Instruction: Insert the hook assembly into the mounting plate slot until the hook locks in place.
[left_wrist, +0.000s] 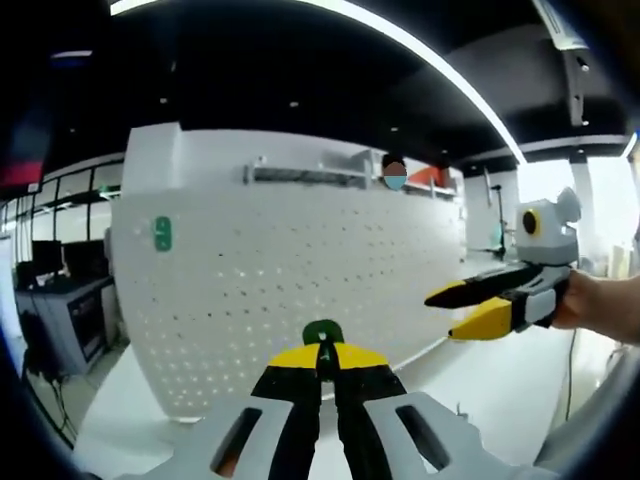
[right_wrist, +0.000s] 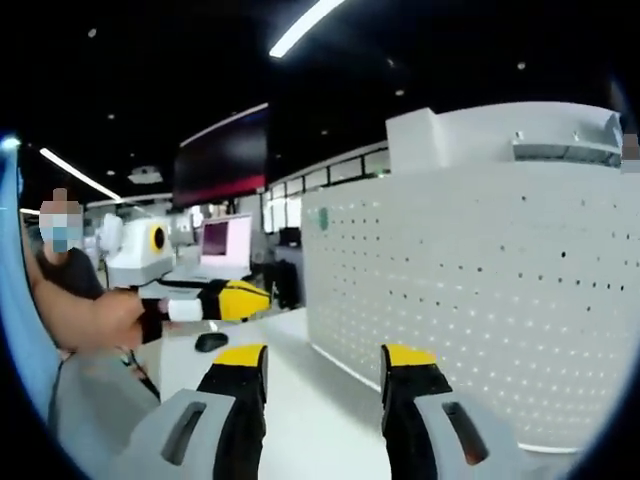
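White pegboard (left_wrist: 300, 280) upright on white table (right_wrist: 290, 380), dark ceiling with light strips above. Left gripper (left_wrist: 324, 362) jaws pinched narrow on green hook piece (left_wrist: 323, 333), held just in front of pegboard's lower holes. Right gripper (right_wrist: 325, 372) jaws spread wide, nothing between, pegboard close on its right. Small green tag (left_wrist: 162, 233) high on board's left.

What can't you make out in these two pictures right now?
- Green piece, left gripper view: the left tool shut around it hides its shape.
- Pegboard, right gripper view: lower right edge cut off; no slot discernible.
- Green tag on the pegboard, left gripper view: too small to read.
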